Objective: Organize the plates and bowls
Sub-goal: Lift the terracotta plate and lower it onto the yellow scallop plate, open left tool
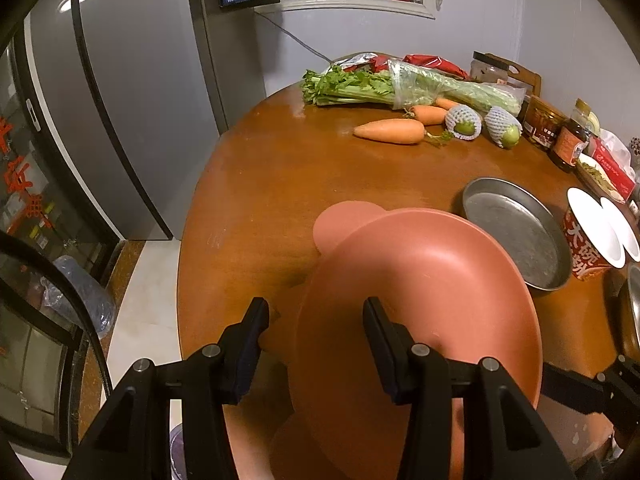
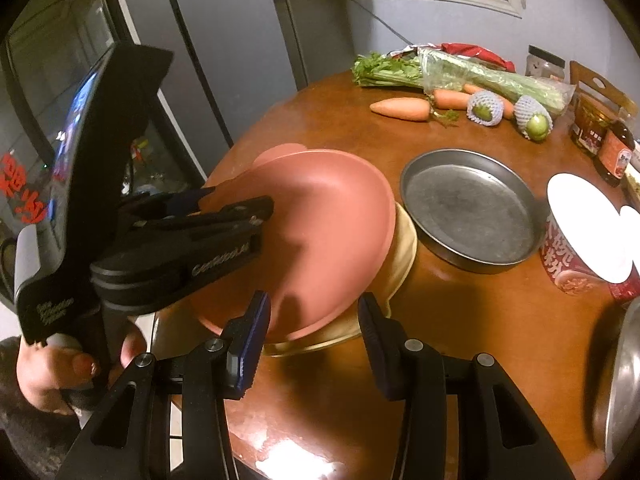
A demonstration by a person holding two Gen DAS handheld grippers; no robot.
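A pink plate (image 1: 432, 280) is tilted, its rim between the wide-apart fingers of my left gripper (image 1: 316, 320). In the right wrist view the left gripper (image 2: 236, 208) straddles the pink plate's (image 2: 320, 216) left rim, and the plate rests over a beige plate (image 2: 404, 248) on the brown table. Another pink piece (image 1: 340, 220) lies flat on the table behind it. A round metal pan (image 1: 516, 232) sits to the right, also in the right wrist view (image 2: 472, 204). My right gripper (image 2: 314, 324) is open and empty, just before the plates' near edge.
Carrots (image 1: 392, 131), celery (image 1: 360, 88) and two netted fruits (image 1: 464, 122) lie at the table's far side. Sauce jars (image 1: 568, 144) and an instant noodle cup (image 2: 580, 232) stand at right. A metal bowl rim (image 2: 620, 380) is at lower right. A grey fridge (image 1: 120, 100) stands left.
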